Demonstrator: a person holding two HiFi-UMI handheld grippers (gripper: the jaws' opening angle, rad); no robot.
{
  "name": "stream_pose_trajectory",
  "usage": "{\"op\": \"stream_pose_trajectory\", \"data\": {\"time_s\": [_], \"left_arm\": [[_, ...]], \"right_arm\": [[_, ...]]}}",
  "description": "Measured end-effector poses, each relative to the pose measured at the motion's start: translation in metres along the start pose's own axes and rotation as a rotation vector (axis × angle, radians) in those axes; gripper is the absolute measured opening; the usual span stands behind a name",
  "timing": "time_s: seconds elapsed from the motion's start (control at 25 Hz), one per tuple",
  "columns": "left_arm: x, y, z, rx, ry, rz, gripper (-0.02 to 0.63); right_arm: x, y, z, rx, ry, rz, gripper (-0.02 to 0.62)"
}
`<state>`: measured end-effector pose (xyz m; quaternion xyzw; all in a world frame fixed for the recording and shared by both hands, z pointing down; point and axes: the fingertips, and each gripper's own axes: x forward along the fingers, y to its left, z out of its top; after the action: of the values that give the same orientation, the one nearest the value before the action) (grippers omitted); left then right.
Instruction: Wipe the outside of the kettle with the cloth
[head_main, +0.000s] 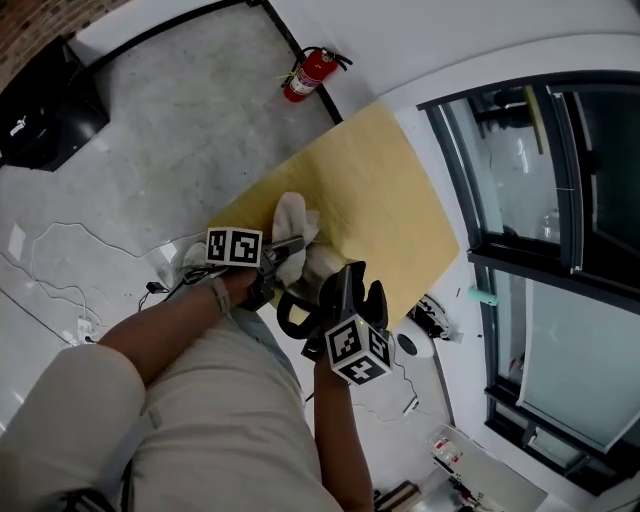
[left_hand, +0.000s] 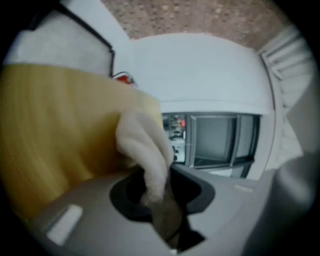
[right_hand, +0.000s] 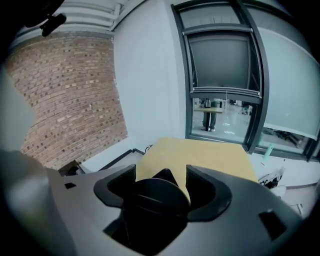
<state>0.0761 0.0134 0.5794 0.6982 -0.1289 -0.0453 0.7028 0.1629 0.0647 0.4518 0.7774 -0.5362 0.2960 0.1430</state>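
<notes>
White cloth is bunched in my left tool, whose jaws are pinched tight on its lower fold (the rest flops up over the yellow counter). Just right of it, at the counter's near edge, is the kettle, close against the cloth, its black handle looping toward me. My right tool is closed on the kettle's black top part, which fills the gap between the jaws. Dark-framed windows stand at far right.
</notes>
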Motion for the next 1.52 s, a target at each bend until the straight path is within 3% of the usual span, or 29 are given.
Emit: {"op": "stream_pose_trajectory", "data": {"time_s": [0.04,0.08,0.2,0.24,0.32,0.4,0.44,0.48,0.6,0.64,0.68,0.72,0.8,0.88,0.96,1.04,1.08,1.16,1.24,1.28,1.4,1.52], "left_arm": [[-0.005,0.0,-0.005,-0.042,0.011,0.002,0.096],[-0.01,-0.02,-0.009,-0.058,0.009,-0.047,0.095],[-0.012,-0.107,-0.009,0.001,-0.063,-0.285,0.098],[-0.009,-0.11,-0.006,0.029,-0.088,-0.302,0.097],[-0.003,-0.062,0.001,0.023,-0.095,-0.185,0.095],[0.0,0.001,0.002,-0.069,-0.044,-0.008,0.095],[-0.002,0.009,0.0,-0.091,-0.016,0.025,0.095],[-0.005,-0.008,-0.002,-0.073,0.002,-0.003,0.095],[-0.008,-0.126,-0.01,0.092,0.007,-0.286,0.097],[-0.005,-0.14,-0.014,0.155,-0.003,-0.311,0.097],[-0.002,-0.13,-0.015,0.199,-0.018,-0.27,0.094],[0.0,-0.099,-0.013,0.195,-0.032,-0.181,0.094],[0.002,-0.023,-0.005,0.035,-0.032,-0.003,0.095],[-0.002,0.01,-0.002,-0.094,-0.007,0.036,0.087],[-0.004,0.005,-0.002,-0.079,0.024,0.009,0.089],[-0.004,-0.004,-0.002,-0.052,0.053,-0.008,0.09],[-0.004,-0.004,-0.001,-0.054,0.061,-0.007,0.091],[-0.007,-0.001,0.003,-0.074,0.062,-0.007,0.091],[-0.011,0.001,0.008,-0.09,0.049,-0.014,0.091],[-0.013,0.001,0.008,-0.089,0.045,-0.015,0.091],[-0.014,0.002,0.005,-0.058,0.068,-0.004,0.091],[-0.012,0.004,0.001,-0.05,0.1,0.004,0.091]], "right_arm": [[-0.001,0.0,-0.001,-0.002,0.005,-0.003,0.324],[-0.001,0.001,-0.002,-0.002,0.008,-0.002,0.325],[0.002,-0.002,0.002,-0.002,0.009,-0.007,0.319],[0.003,-0.003,0.002,0.0,0.011,-0.014,0.319],[0.003,-0.004,0.001,0.011,0.011,-0.019,0.318],[0.001,-0.003,-0.001,0.012,0.01,-0.018,0.317],[0.0,0.0,-0.002,0.01,0.01,-0.018,0.316],[-0.001,0.002,-0.004,0.009,0.01,-0.016,0.316],[0.001,0.002,-0.001,0.016,-0.001,-0.017,0.307],[0.001,-0.002,-0.001,0.025,0.0,-0.031,0.302],[0.001,-0.007,-0.002,0.043,-0.001,-0.052,0.302],[0.0,-0.012,-0.001,0.067,-0.004,-0.076,0.301],[0.001,-0.018,0.002,0.104,-0.016,-0.107,0.288],[0.0,-0.009,0.002,0.092,-0.014,-0.059,0.288],[-0.011,0.008,0.009,0.017,-0.011,0.091,0.29],[-0.037,0.017,0.025,-0.21,-0.046,0.244,0.291],[-0.051,0.021,0.026,-0.417,-0.031,0.32,0.291],[-0.066,0.025,0.004,-0.958,0.117,0.458,0.291],[-0.065,0.014,-0.026,-1.457,0.318,0.525,0.323],[-0.059,0.005,-0.034,-1.619,0.399,0.536,0.342],[-0.042,0.001,-0.038,-1.846,0.472,0.61,0.394],[-0.036,0.021,-0.056,-1.923,0.449,0.751,0.42]]}}
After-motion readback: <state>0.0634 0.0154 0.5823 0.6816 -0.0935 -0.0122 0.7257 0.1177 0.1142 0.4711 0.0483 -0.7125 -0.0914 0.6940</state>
